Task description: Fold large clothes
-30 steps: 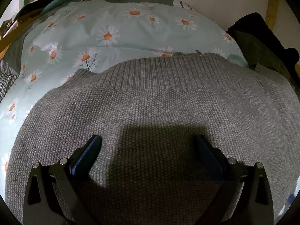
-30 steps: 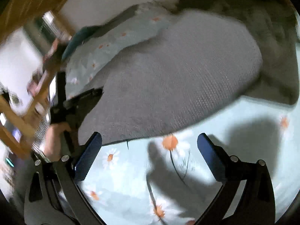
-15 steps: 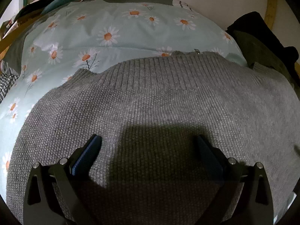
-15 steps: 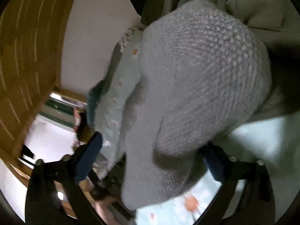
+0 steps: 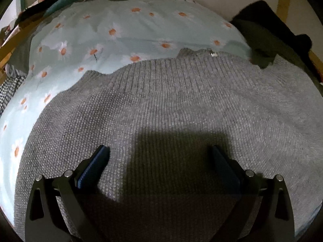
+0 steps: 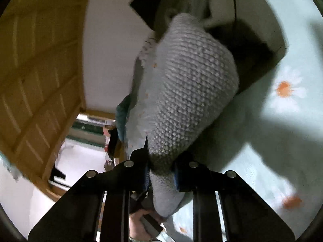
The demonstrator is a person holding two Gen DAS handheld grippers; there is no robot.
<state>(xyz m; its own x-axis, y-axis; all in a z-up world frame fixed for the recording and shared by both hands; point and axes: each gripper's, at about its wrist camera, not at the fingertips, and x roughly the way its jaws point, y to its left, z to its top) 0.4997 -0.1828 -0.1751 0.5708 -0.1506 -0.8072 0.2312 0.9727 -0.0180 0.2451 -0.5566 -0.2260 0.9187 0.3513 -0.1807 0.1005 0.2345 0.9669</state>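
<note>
So the big grey chunky-knit sweater (image 5: pixel 181 121) is spread out flat on a bed with a pale mint sheet printed with white-and-orange daisies (image 5: pixel 121 30), ribbed hem edge toward the far side. The left gripper (image 5: pixel 159 151) hovers right over the middle of the knit with its blue-padded jaws spread wide, nothing between them, just its own shadow on the wool. Over on the right side, the right gripper (image 6: pixel 161 169) has a bunched fold of that same sweater (image 6: pixel 191 84) between its fingers and the jaws are closing in on it, pads already squeezing the knit, with the fabric bulging out past the tips. A heap of dark olive and black clothes (image 5: pixel 268 40) sits at the sweater's far right corner, touching its edge. There's a wooden panelled door (image 6: pixel 36 70) on the left of the right wrist view
</note>
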